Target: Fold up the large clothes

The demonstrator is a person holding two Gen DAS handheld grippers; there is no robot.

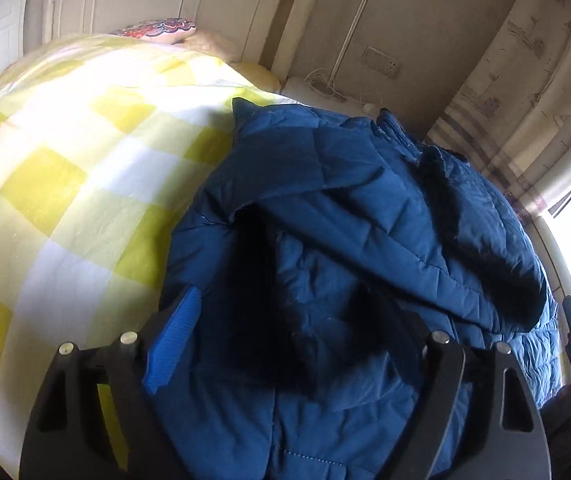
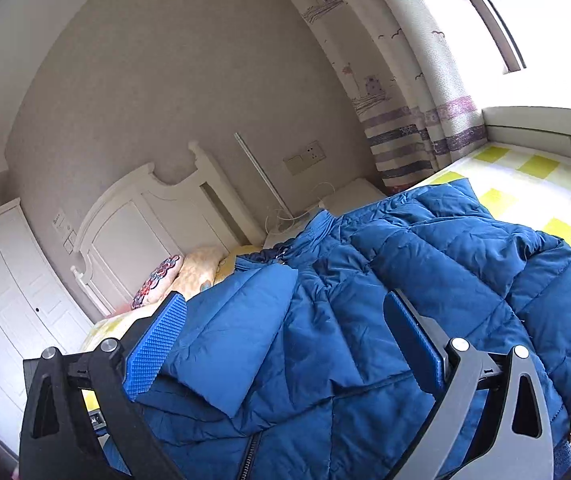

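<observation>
A large blue quilted jacket (image 1: 365, 216) lies crumpled on a bed with a yellow-and-white checked cover (image 1: 65, 168). My left gripper (image 1: 289, 320) hovers just above the jacket's dark, shadowed folds with its jaws wide apart and nothing pinched; its blue left pad (image 1: 177, 340) shows, while the right finger is lost in shadow. In the right wrist view the jacket (image 2: 425, 272) fills the lower half, a flat sleeve or flap (image 2: 237, 336) on top and a zip at the bottom. My right gripper (image 2: 285, 340) is open too, straddling the fabric without pressing it.
A white headboard (image 2: 145, 216) and patterned pillows (image 2: 165, 280) stand at the bed's head. A wardrobe (image 2: 1, 292) is at the left, and a curtain (image 2: 417, 92) and bright window at the right. A bedside stand (image 2: 349, 196) carries white cables.
</observation>
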